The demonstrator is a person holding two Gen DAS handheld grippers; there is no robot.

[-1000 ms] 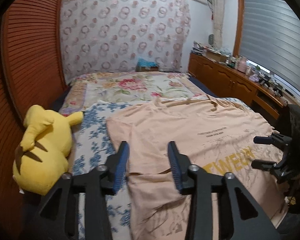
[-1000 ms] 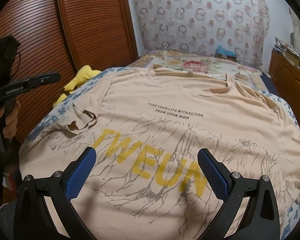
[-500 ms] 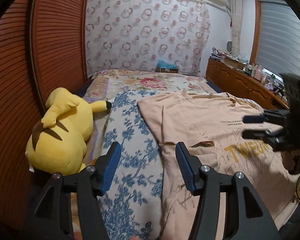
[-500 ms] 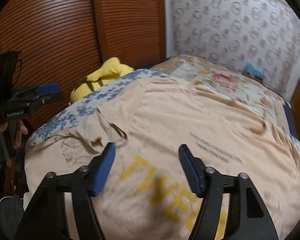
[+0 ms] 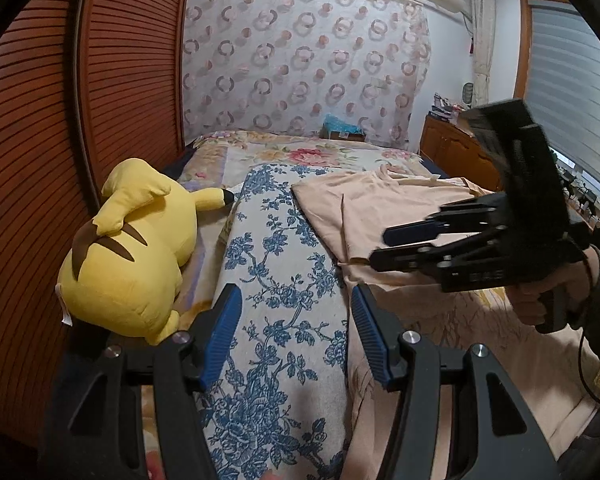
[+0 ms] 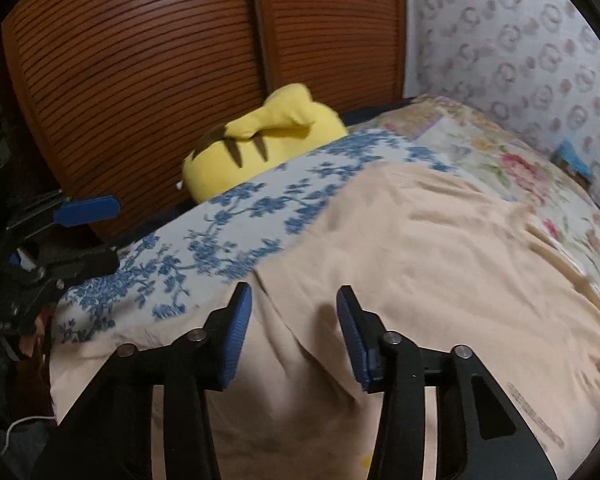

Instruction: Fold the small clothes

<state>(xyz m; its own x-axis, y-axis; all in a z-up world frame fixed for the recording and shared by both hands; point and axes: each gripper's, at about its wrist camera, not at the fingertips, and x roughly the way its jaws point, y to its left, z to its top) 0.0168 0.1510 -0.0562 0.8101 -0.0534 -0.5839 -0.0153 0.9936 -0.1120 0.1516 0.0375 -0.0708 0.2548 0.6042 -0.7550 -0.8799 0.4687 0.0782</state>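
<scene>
T-shirt (image 6: 440, 280), peach, lies spread across the near half of your bed, on a blue-flowered sheet (image 5: 276, 280) whose bare strip runs along the shirt's left edge. Your left gripper (image 5: 296, 334) hangs over that strip, jaws about half apart with nothing between them; its right pad sits over the shirt's left edge without touching it. Your right gripper (image 6: 294, 332) hovers over the shirt close to that same edge, jaws closing, only cloth below and none of it pinched yet. In the left wrist view the right gripper reaches in from the right, fingers pointing left above the shirt, with your hand (image 5: 540, 296) wrapped round its grip. In the right wrist view the left gripper shows at the left edge, off the side of the bed. A short fold or sleeve edge creases the shirt just ahead of the right gripper. Beside the sheet, against the slatted wooden doors (image 5: 112, 100), a yellow plush (image 5: 128, 256) lies on its side. Farther up, a rose-print bedspread (image 5: 300, 156) covers the rest of the bed, with a small blue item at its head. Behind stands a ring-patterned curtain (image 5: 300, 64), and to the right a wooden cabinet (image 5: 456, 152) under the blinds.
</scene>
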